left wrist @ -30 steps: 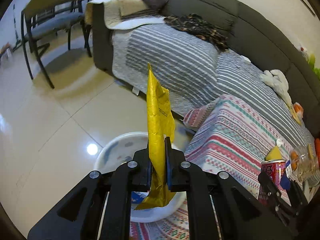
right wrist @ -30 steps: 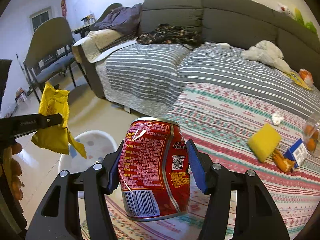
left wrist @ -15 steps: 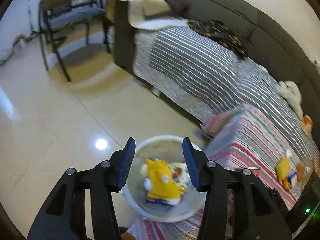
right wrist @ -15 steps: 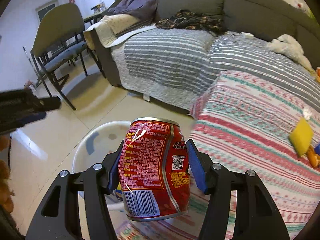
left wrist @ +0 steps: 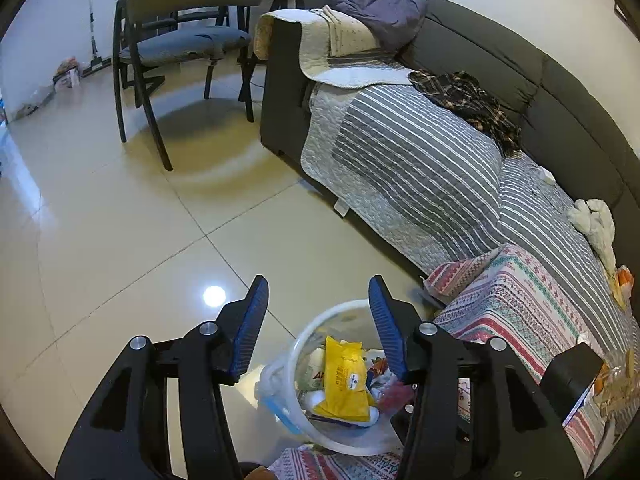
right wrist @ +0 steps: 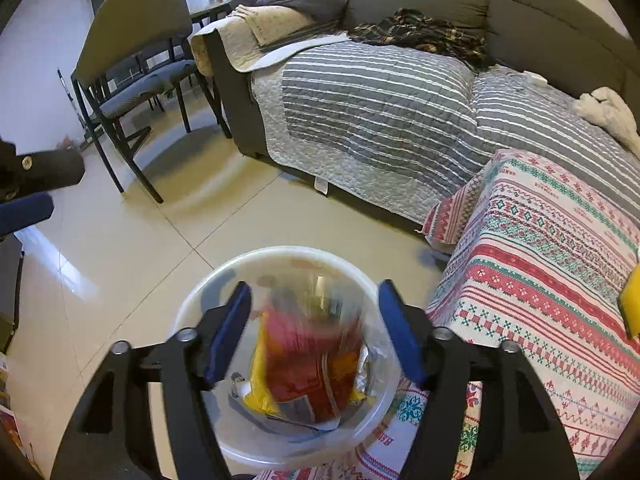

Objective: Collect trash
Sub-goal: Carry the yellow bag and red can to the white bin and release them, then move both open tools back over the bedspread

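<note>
My right tool is over the round white plastic bin on the floor. Its blue pads are opening and do not press on anything. Between them I see the red metal drink can, all blurry. I think it is loose and dropping into the bin, onto the yellow wrapper and other scraps there.

My left tool is opening too, and there is nothing in it. Below it, in the left view, the flat yellow crinkly snack wrapper lies on top of the trash in the same bin.

The can looks thin and light. I think it is empty, so it would dent if squeezed hard. Its side is smooth and round, so it could slip. The best place to hold a can like this is across the middle of its body, one pad on each side.

The wrapper is soft and floppy. It weighs almost nothing. A pinch on one edge would be enough for it.

More trash may wait on the surface with the red, green and white patterned cloth. A yellow block shows at the right edge there. It looks like a sponge, but I cannot tell if it is soft.
</note>
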`<state>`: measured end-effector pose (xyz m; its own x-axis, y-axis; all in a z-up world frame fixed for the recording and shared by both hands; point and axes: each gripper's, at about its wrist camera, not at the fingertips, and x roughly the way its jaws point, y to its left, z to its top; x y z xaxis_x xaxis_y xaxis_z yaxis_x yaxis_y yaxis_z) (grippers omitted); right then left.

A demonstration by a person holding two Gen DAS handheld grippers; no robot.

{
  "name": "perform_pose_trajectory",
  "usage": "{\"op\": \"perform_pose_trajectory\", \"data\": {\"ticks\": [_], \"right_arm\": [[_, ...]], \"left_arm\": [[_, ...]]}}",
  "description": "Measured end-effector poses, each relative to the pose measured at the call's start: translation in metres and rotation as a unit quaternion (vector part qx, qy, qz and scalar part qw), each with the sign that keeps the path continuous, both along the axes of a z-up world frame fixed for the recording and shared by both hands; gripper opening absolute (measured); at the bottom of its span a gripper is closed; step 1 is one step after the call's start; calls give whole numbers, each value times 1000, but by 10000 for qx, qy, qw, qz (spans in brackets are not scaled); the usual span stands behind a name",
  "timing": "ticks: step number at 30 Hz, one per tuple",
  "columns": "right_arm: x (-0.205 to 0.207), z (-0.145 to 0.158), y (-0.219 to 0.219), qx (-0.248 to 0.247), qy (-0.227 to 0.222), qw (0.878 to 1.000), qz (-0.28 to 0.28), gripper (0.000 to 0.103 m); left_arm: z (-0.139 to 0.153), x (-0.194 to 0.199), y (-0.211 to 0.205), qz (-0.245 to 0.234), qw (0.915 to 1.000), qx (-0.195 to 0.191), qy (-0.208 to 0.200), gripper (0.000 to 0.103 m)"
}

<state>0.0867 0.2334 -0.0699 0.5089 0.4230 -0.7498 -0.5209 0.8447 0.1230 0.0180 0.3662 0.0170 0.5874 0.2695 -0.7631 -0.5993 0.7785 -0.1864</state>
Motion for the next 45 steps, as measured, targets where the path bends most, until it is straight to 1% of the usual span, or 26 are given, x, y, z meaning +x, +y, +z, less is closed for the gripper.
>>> {"op": "perform_pose_trajectory", "data": {"ticks": [3,4,5,6,8,10,12,16,18,26,38,45], "right_arm": [[2,4,-4,-28,-57,9999,-100,75],[3,6,-8,-52,-98,9998,-169,77],[3,8,-11,-71,-132,9996,-230,79],[5,10,-14,-88,-164,9994,-297,81],[9,14,-23,-128,-218,9985,-479,84],[13,19,-34,-172,-259,9970,-704,87],[17,23,-42,-187,-283,9958,-855,89],[24,32,-67,-265,-395,9914,-1216,91],[25,35,-79,-275,-441,9894,-1357,91],[30,47,-122,-409,-642,9825,-1699,91],[30,60,-184,-530,-968,9696,-2185,91],[32,58,-221,-479,-939,9632,-2472,92]], "left_arm": [[-1,1,-2,7,10000,49,33,61],[-1,1,-2,9,10000,72,34,61],[-1,1,-3,16,9999,94,32,65],[0,2,-5,30,9999,138,25,71],[1,1,-9,52,9997,244,0,79],[3,4,-16,4,9992,392,11,81],[3,6,-24,-31,9984,564,47,89],[2,14,-42,-137,9961,859,122,91],[1,18,-49,-183,9952,946,155,91],[-5,34,-89,-589,9911,1169,253,91],[-11,50,-140,-1063,9866,1214,257,91],[-15,60,-174,-1303,9829,1272,264,91]]}}
